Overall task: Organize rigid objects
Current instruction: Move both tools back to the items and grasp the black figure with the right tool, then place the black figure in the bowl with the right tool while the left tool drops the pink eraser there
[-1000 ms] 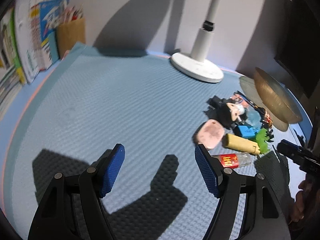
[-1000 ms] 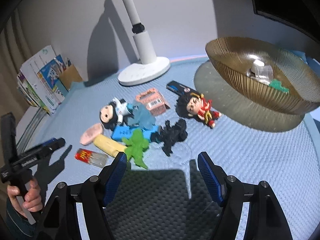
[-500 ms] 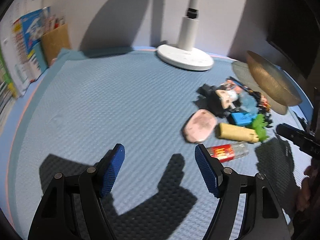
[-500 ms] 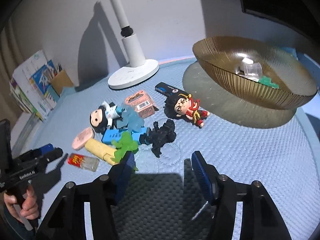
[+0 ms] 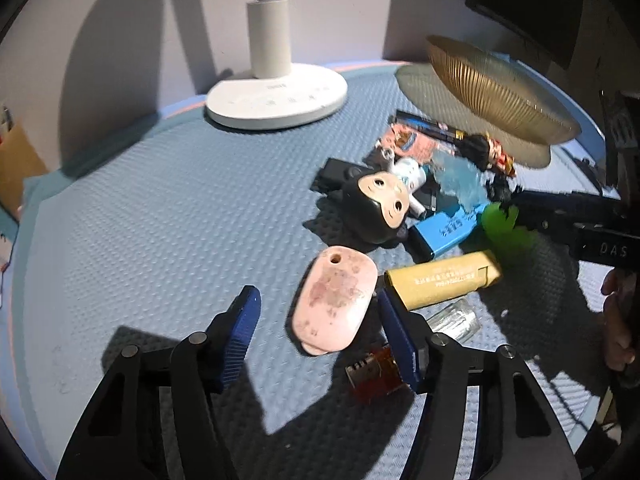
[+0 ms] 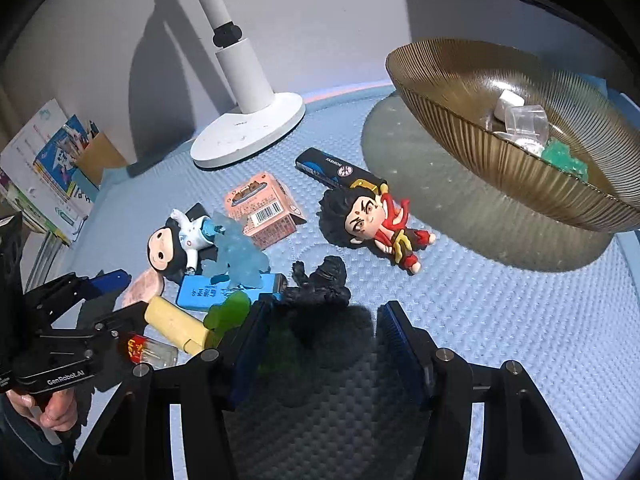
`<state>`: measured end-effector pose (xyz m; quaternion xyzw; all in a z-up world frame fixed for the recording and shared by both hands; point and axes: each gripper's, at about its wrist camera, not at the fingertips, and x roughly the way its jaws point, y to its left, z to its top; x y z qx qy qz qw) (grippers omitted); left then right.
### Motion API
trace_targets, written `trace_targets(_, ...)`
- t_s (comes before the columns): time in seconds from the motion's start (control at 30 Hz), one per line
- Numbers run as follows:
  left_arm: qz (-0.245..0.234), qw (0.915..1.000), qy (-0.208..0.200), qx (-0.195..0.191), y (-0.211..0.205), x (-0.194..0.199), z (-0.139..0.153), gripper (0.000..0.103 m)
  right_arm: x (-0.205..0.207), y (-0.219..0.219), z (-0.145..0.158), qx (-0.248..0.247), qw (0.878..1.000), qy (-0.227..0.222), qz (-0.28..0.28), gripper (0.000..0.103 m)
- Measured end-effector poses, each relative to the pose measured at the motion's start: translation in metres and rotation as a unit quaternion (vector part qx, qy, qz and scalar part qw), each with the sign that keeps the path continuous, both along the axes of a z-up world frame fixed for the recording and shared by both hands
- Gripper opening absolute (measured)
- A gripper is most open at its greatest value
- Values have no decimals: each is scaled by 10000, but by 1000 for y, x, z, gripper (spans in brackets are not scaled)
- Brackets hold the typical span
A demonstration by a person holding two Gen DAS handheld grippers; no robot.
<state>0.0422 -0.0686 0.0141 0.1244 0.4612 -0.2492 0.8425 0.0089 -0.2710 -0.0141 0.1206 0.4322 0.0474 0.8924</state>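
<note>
As my left gripper [image 5: 318, 330] straddled the flat pink oval tag [image 5: 335, 303] | jaws wide, empty | right gripper [image 6: 320, 336] agape, black figurine [image 6: 320, 286] at 12 o'clock.

hard light, deep shadows, fisheye-warped edges.

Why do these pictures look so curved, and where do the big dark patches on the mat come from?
Both wrist views use fisheye lenses, bending the edges. Left wrist view: hard light casts the left gripper's shadow on the mat; the bowl looks blurred. Right wrist view: the right gripper's shadow darkens the black figure.
</note>
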Motion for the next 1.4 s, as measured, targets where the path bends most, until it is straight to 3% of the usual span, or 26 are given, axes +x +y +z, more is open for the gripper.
trace_targets(0.1, -16, 10000, -65, -21, -2, -1, 0, 55, 1, 5, 1, -229, 9997, -44, 16, 55)
trace_targets(0.17, -64, 9999, -79, -40, -4, -2, 1, 47, 1, 12, 2, -396, 9991, -77, 121, 42)
trace_targets(0.2, -90, 9999, -95, -35, -6, -4, 2, 38, 1, 15, 3, -418, 9989, -97, 186, 38)
trace_targets(0.23, -118, 9998, -135, -10, -8, -7, 2, 37, 0, 19, 4, -504, 9984, -125, 236, 37)
trace_targets(0.33, -86, 9996, -253, 97, -12, -12, 3, 36, -3, 22, 5, -609, 9976, -202, 245, 36)
trace_targets(0.57, 169, 9992, -331, -133, -4, -17, 15, 36, -19, -2, 9, -100, 9993, -337, 149, 36)
trace_targets(0.83, 215, 9948, -816, -565, -21, -28, 67, 36, -51, -28, 54, 63, 9964, -845, 1, 36)
trace_targets(1.07, -158, 9828, -1319, -1284, -88, -19, 140, 36, -73, -98, 130, -253, 9872, -1386, -755, 36)
trace_targets(1.2, -508, 9787, -1433, -1379, -150, -5, 166, 36, -70, -150, 161, -290, 9808, -1436, -1284, 36)
trace_targets(1.3, -754, 9807, -1235, -1314, -191, 10, 159, 36, -57, -169, 163, -384, 9818, -1196, -1426, 36)
trace_targets(1.4, -878, 9871, -847, -1038, -227, 17, 125, 36, -36, -182, 137, -248, 9884, -679, -1337, 36)
